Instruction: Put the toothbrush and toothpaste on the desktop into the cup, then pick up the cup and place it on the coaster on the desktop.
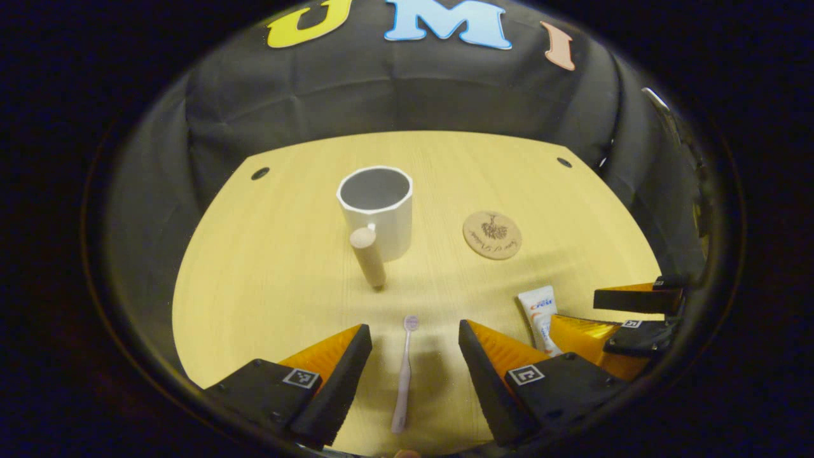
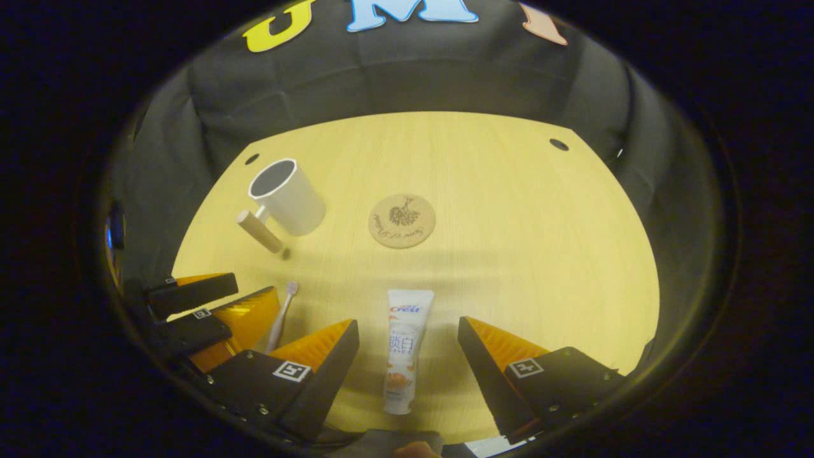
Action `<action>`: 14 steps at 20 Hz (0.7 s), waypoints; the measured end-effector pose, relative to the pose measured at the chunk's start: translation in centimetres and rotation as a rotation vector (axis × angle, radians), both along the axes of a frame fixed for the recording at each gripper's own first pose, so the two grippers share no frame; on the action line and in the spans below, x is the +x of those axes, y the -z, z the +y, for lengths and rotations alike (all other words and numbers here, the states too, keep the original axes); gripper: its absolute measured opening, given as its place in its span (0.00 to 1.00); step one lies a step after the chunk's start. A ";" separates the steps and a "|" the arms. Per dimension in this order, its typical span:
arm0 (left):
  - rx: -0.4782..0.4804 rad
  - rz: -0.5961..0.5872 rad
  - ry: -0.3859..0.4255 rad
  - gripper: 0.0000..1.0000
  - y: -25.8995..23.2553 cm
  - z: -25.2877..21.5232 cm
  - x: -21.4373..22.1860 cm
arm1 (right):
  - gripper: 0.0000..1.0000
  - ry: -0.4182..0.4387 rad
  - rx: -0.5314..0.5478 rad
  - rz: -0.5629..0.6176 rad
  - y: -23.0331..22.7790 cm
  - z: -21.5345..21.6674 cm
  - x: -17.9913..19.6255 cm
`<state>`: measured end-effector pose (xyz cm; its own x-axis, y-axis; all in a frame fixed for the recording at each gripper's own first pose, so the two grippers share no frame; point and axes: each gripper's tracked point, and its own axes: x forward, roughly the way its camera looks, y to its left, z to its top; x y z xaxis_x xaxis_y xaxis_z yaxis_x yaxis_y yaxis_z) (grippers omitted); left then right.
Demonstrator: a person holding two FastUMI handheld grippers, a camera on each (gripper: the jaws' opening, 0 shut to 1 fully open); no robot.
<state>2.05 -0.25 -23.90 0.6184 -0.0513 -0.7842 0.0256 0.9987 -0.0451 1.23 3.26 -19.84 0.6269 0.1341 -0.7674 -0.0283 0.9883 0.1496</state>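
A pale toothbrush (image 1: pixel 404 375) lies flat on the wooden desktop (image 1: pixel 286 267), between the spread fingers of my left gripper (image 1: pixel 414 340), which is open above it. A white toothpaste tube (image 2: pixel 403 348) lies flat between the fingers of my open right gripper (image 2: pixel 408 336). The white cup (image 1: pixel 377 208) with a wooden handle (image 1: pixel 369 256) stands upright farther back. A round cork coaster (image 1: pixel 492 235) lies to the right of the cup. The toothpaste tube (image 1: pixel 539 317) and the right gripper (image 1: pixel 636 315) show at the left gripper view's right edge; the toothbrush (image 2: pixel 282 315) and the left gripper (image 2: pixel 210 312) at the right gripper view's left edge.
The desktop (image 2: pixel 509 254) has two small dark holes near its far corners (image 1: pixel 260 173) (image 1: pixel 564 162). Black cloth walls close in the booth behind and at the sides.
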 end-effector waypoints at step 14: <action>-0.010 0.424 0.010 0.93 7.4 -0.2 -4.1 | 0.96 -0.010 0.017 0.287 5.2 0.7 -1.4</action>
<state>-2.03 -0.49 -31.29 0.2408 -0.0645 -0.9684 0.0124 0.9979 -0.0634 -0.18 3.92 -25.08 0.3828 0.1538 -0.9109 0.0081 0.9854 0.1698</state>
